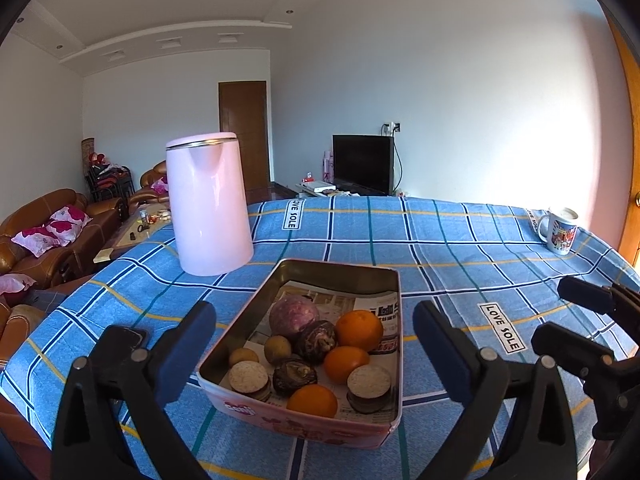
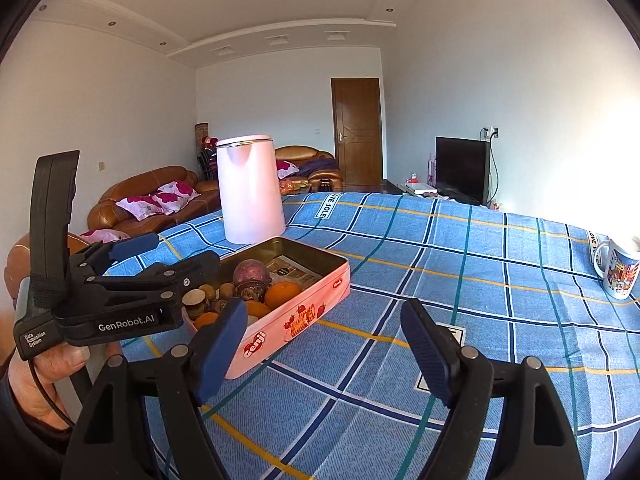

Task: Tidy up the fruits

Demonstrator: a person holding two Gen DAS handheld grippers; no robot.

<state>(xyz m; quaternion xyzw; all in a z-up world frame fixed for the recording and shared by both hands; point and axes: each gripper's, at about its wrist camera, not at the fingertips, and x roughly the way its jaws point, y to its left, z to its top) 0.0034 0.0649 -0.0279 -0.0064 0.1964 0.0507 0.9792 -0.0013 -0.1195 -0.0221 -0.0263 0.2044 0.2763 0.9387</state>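
Note:
A pink metal tin (image 1: 298, 426) lined with newspaper sits on the blue checked tablecloth. It holds three oranges (image 1: 359, 330), a purple round fruit (image 1: 294, 314), dark brown fruits (image 1: 316, 340), small tan ones (image 1: 277, 349) and two cut rounds (image 1: 368, 384). My left gripper (image 1: 314, 354) is open and empty, hovering just before the tin with a finger on either side. My right gripper (image 2: 326, 346) is open and empty, above bare cloth right of the tin (image 2: 280, 320). The left gripper also shows in the right wrist view (image 2: 168, 258).
A pink kettle (image 1: 208, 204) stands behind the tin at the left. A printed mug (image 1: 559, 230) stands near the table's far right edge. A dark phone (image 1: 124, 338) lies left of the tin. Sofas, a door and a TV are beyond the table.

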